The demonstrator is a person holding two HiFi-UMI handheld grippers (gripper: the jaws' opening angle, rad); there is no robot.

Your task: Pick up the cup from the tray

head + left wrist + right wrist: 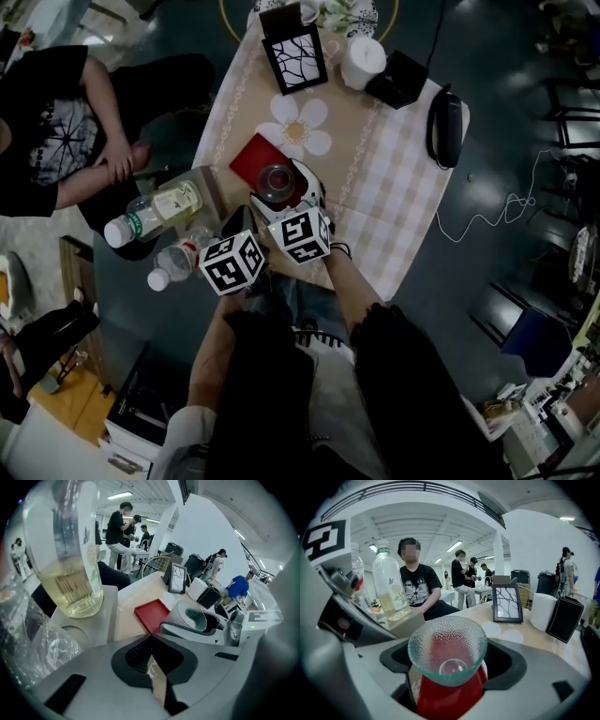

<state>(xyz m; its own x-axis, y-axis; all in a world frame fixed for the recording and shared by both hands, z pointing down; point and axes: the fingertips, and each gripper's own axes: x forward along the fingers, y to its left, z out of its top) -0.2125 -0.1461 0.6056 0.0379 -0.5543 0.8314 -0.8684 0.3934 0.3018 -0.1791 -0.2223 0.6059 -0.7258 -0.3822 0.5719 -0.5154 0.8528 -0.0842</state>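
Note:
A dimpled clear glass cup [276, 178] sits between the jaws of my right gripper [291, 189], over the near corner of the flat red tray [253, 157]. In the right gripper view the cup [446, 641] fills the gap of my right gripper [449, 670], with the red tray [450, 695] showing beneath it; whether the cup touches the tray I cannot tell. My left gripper [239, 225] hovers just left of it, its jaws closed tip to tip [151, 641] on nothing. From there I see the cup [190, 618] and tray [152, 614].
Two plastic bottles [155, 214] [178, 262] stand on a grey side stand at the left. A framed picture [294, 52], white roll [364, 61], black box [397, 79] and flower mat [300, 127] lie farther back. A seated person [56, 122] is close on the left.

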